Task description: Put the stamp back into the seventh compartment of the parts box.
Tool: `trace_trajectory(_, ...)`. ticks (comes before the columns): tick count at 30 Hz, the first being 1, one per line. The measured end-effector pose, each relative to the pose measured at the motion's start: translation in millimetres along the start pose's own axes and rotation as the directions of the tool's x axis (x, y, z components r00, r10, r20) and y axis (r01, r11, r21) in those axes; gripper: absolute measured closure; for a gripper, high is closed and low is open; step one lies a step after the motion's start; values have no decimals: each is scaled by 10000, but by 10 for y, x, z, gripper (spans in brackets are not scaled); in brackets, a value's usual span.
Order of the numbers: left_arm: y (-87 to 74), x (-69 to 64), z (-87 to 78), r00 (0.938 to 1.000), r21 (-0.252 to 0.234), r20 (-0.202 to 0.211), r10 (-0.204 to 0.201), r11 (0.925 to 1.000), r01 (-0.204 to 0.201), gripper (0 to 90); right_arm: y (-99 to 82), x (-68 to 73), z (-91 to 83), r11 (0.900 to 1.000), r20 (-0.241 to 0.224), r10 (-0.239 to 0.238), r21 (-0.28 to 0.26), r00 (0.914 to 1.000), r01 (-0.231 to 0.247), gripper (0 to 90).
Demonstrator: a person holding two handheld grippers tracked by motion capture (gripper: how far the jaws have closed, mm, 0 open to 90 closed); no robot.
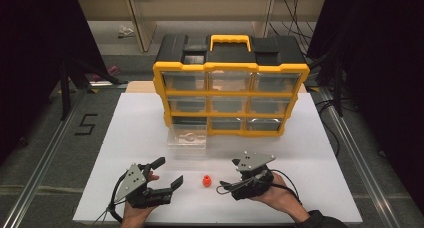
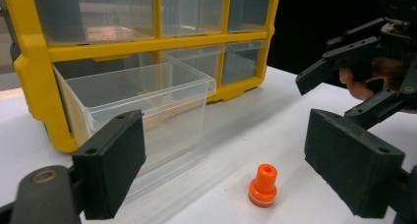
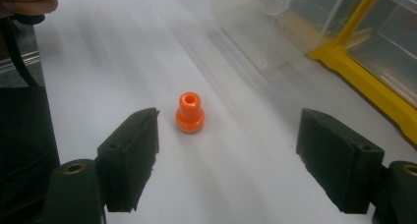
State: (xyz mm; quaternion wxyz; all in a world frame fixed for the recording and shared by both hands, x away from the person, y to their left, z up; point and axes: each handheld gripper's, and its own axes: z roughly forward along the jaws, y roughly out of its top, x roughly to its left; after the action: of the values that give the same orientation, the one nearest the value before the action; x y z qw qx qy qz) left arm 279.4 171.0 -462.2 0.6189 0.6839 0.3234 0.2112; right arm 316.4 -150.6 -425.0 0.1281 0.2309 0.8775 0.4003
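A small orange plastic part [image 1: 205,180] stands upright on the white table top, in front of the yellow and black drawer organizer [image 1: 230,68]. My left gripper [image 1: 167,172] is open just left of the part; in its own view its jaws [image 2: 231,165] stand wide apart with the orange part [image 2: 263,185] on the table between and beyond them. My right gripper [image 1: 228,174] is open to the right of the part, pointing at it. In the right gripper view the part [image 3: 190,113] sits just ahead of the open gripper [image 3: 231,160], untouched.
A clear drawer [image 1: 186,136] is pulled out of the organizer's bottom left slot and rests on the white table [image 1: 125,138]; the left gripper view has this drawer [image 2: 142,101] close ahead. Fingers [image 2: 339,57] of the right gripper are at that view's upper right.
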Motion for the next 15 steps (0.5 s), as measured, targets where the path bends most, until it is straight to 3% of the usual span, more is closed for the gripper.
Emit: trace_trajectory(15, 2, 9, -5, 10000, -44, -11, -71, 10000, 71, 154, 134, 61, 320, 9942, -360, -439, 964, 9984, 471, 268)
